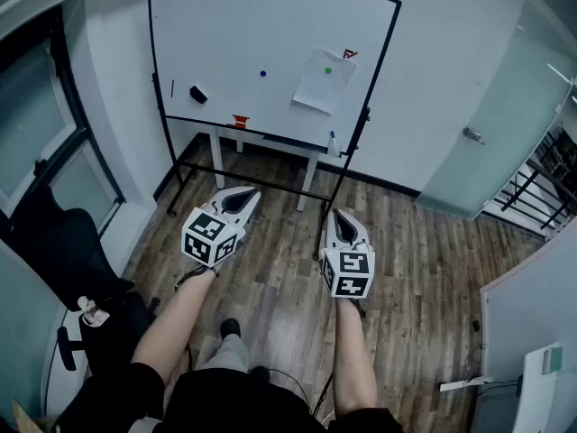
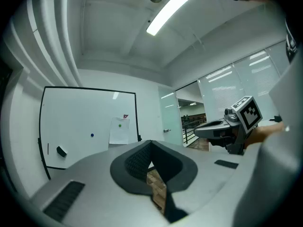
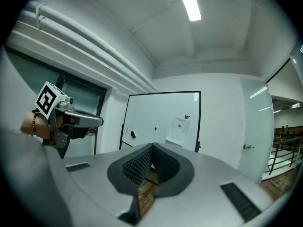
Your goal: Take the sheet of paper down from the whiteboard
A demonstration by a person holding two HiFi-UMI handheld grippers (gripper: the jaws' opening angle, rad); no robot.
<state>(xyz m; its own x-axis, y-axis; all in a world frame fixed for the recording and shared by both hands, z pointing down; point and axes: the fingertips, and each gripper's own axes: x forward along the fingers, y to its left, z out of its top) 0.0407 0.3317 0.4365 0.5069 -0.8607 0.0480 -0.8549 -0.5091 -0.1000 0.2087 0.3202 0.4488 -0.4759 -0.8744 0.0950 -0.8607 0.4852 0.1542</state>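
A white sheet of paper (image 1: 324, 80) hangs on the whiteboard (image 1: 234, 34), pinned by a green magnet (image 1: 328, 69). The paper (image 2: 119, 130) shows in the left gripper view and again, as the paper (image 3: 178, 132), in the right gripper view, far ahead of both. My left gripper (image 1: 242, 198) and right gripper (image 1: 344, 226) are held level side by side, well short of the board, over the wooden floor. Both have their jaws together with nothing between them.
On the board are a blue magnet (image 1: 263, 73), a black eraser (image 1: 198, 93), a red magnet (image 1: 349, 54) and a red item (image 1: 240, 121) on the tray. A table stands behind the board's frame. A glass door (image 1: 491, 142) is at right, a black chair (image 1: 63, 251) at left.
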